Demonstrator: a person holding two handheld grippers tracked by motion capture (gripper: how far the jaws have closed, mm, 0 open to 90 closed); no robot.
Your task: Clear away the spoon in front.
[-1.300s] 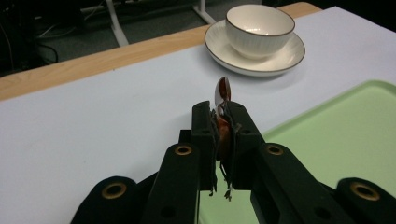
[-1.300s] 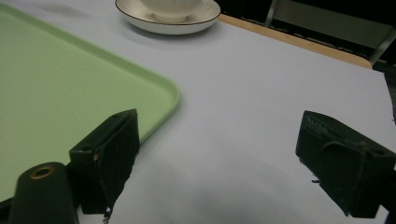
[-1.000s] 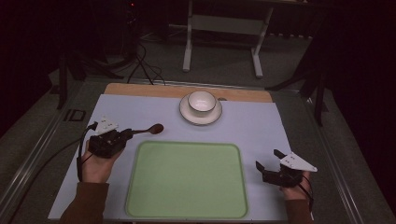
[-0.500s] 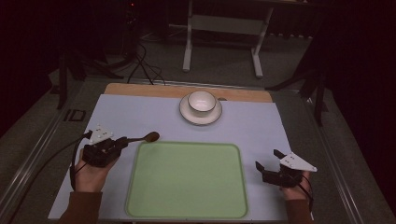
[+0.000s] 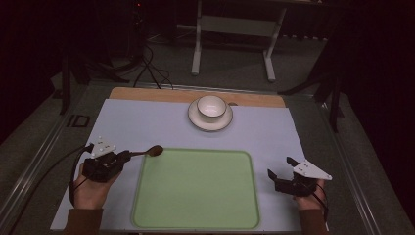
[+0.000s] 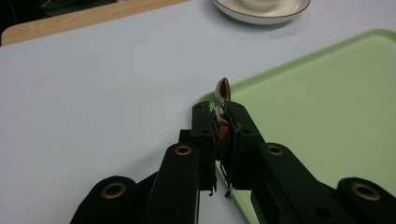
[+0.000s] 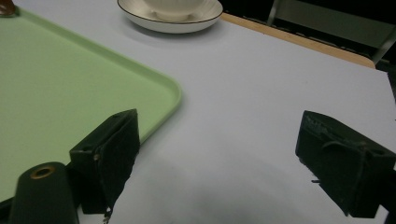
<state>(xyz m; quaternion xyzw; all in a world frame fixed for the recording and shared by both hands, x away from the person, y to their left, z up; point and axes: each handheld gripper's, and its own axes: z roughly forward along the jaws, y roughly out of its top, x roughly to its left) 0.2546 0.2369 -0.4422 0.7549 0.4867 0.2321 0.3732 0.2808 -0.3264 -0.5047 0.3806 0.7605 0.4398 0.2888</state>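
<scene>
The left gripper (image 5: 128,155) pinched the spoon (image 5: 150,151) by its handle, bowl poised over the near-left corner of the green tray (image 5: 195,220). The right gripper (image 5: 280,172) rested spread beside the tray's right edge. Lowering the spoon level before release would likely prevent rolling.

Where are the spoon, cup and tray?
spoon (image 5: 155,151), high view, on its bowl.
cup (image 5: 211,106), high view, on its inside.
tray (image 5: 195,196), high view, on its bare floor.

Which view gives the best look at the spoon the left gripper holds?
The high view: the spoon shows along its length, handle in the left gripper, bowl over the green tray's corner. The left gripper view sees it end-on between shut jaws. The right gripper view catches a sliver of it at its top-left edge.
</scene>
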